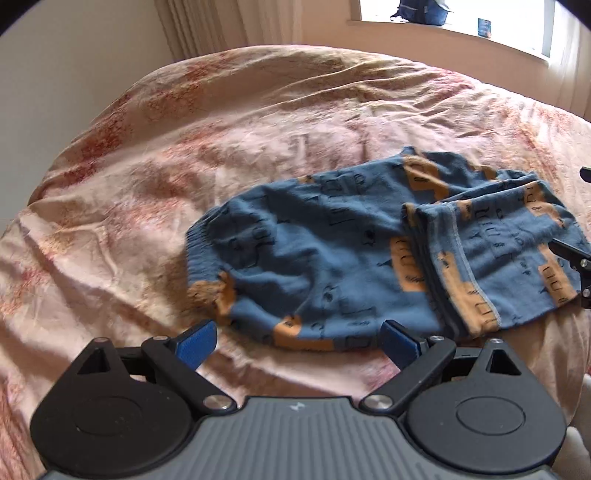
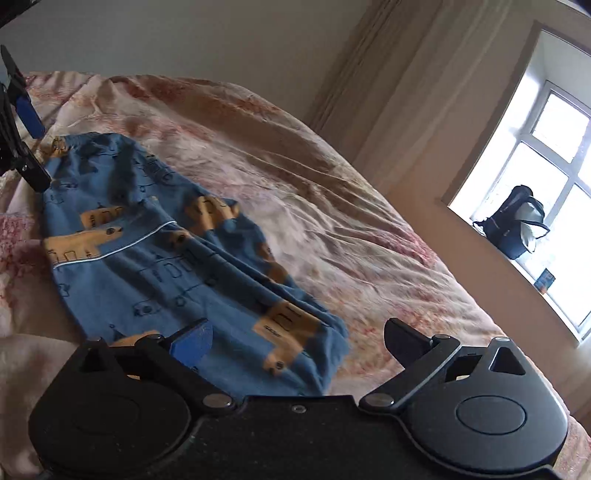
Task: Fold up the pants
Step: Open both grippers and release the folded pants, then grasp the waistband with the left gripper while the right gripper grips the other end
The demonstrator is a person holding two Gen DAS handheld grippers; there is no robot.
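Note:
Blue pants [image 1: 325,251] with orange and black prints lie folded on the bed; the leg ends are laid back over the body on the right. They also show in the right wrist view [image 2: 147,251]. My left gripper [image 1: 297,343] is open and empty, just at the pants' near edge. My right gripper [image 2: 299,343] is open and empty above the pants' near end; part of it shows at the right edge of the left wrist view [image 1: 576,273]. The left gripper's blue pad shows at the far left of the right wrist view [image 2: 29,110].
The pants lie on a wrinkled pink floral bed cover [image 1: 184,147]. Curtains [image 2: 406,92] hang beyond the bed. A dark bag [image 2: 513,221] stands on the window sill [image 2: 498,251]. A plain wall [image 2: 184,33] is behind the bed.

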